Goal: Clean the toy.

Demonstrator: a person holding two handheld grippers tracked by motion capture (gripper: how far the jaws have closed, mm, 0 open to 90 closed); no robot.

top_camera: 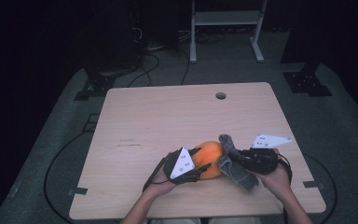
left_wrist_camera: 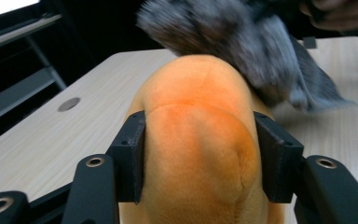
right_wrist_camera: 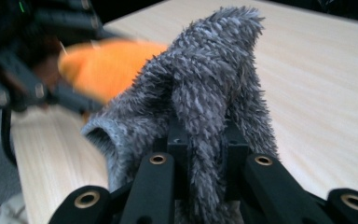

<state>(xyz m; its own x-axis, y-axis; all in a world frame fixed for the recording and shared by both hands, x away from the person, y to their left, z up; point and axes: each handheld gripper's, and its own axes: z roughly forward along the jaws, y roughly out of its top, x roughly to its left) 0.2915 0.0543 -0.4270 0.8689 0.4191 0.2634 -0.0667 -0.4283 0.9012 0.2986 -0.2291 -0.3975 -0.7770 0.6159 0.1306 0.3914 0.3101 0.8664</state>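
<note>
**Visitor:** What is on the pale wooden tabletop (top_camera: 144,116)?

**Onlooker:** A person sits at the six o'clock edge, holding a tool in each hand. The left gripper (top_camera: 204,166) is clamped around a rounded orange plush toy (top_camera: 209,156), which lies near the six o'clock edge, just left of centre. In the left gripper view the two black pads press into the orange plush toy (left_wrist_camera: 198,140) from either side, denting the soft fabric.

**Visitor:** And the other hand?

**Onlooker:** The right gripper (top_camera: 235,158) comes in from three o'clock. Its jaws are pinched tight on a fluffy grey fabric sock (top_camera: 235,168). In the right gripper view the fluffy grey fabric sock (right_wrist_camera: 205,102) bunches up between the nearly closed jaws, one open cuff sagging towards eight o'clock.

**Visitor:** Do the two soft things meet?

**Onlooker:** Yes. The sock lies against the toy's three o'clock side, part of it draped over the top. A small round hole (top_camera: 221,95) sits in the tabletop near twelve o'clock.
</note>
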